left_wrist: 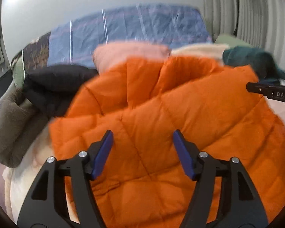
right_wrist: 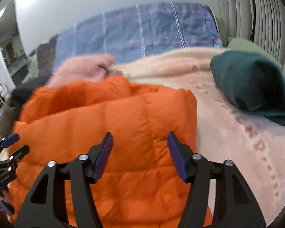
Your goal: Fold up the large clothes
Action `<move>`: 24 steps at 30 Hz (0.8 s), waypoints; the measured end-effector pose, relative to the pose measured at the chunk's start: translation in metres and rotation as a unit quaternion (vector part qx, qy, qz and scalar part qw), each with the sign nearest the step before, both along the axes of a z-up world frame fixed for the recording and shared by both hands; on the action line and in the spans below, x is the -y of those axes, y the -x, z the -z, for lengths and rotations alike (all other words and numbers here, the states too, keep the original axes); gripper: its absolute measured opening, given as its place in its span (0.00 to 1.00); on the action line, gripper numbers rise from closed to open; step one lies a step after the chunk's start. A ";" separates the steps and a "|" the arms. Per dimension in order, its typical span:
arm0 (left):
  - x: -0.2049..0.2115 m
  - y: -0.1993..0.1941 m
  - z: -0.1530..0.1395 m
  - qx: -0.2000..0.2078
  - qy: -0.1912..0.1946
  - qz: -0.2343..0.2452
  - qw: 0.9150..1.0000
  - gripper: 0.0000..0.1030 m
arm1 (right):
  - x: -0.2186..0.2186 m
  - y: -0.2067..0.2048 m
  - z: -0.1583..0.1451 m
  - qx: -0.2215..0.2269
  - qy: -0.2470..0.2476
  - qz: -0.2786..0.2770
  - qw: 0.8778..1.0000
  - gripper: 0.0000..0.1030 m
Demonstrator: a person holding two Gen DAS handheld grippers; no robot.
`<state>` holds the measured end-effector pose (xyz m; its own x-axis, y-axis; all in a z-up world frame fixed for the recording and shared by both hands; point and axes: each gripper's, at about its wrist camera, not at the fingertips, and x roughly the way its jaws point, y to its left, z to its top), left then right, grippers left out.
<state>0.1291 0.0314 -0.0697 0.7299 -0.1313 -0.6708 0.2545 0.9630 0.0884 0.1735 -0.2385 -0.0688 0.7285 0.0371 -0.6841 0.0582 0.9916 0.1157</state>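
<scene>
An orange quilted puffer jacket (left_wrist: 152, 117) lies spread on the bed and fills the middle of both views (right_wrist: 108, 125). My left gripper (left_wrist: 142, 134) is open and empty, its blue pads just above the jacket's middle. My right gripper (right_wrist: 139, 136) is open and empty above the jacket near its right edge. The right gripper's body shows at the right edge of the left wrist view (left_wrist: 269, 92). The left gripper shows at the left edge of the right wrist view (right_wrist: 5, 152).
A pale pink blanket (right_wrist: 228, 142) covers the bed. A dark green garment (right_wrist: 250, 87) lies at the right. A pink garment (right_wrist: 81, 70), a black one (left_wrist: 55, 83) and a grey-brown one (left_wrist: 11, 125) lie left. A blue striped sheet (left_wrist: 134, 24) lies behind.
</scene>
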 end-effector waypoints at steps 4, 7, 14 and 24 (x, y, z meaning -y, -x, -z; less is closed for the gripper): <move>0.002 -0.016 0.037 -0.015 -0.003 0.001 1.000 0.73 | 0.006 -0.022 0.054 -0.035 0.007 0.003 0.999 0.73; 0.005 -0.015 0.038 -0.014 -0.012 -0.001 1.000 0.73 | -0.001 -0.019 0.050 -0.027 0.038 0.006 0.999 0.74; -0.008 -0.002 0.018 -0.003 0.009 -0.011 1.000 0.73 | 0.007 -0.004 0.035 -0.019 0.007 0.006 1.000 0.74; -0.035 0.033 0.040 -0.029 -0.047 -0.016 0.998 0.79 | -0.016 0.044 0.047 -0.061 0.030 -0.027 0.997 0.79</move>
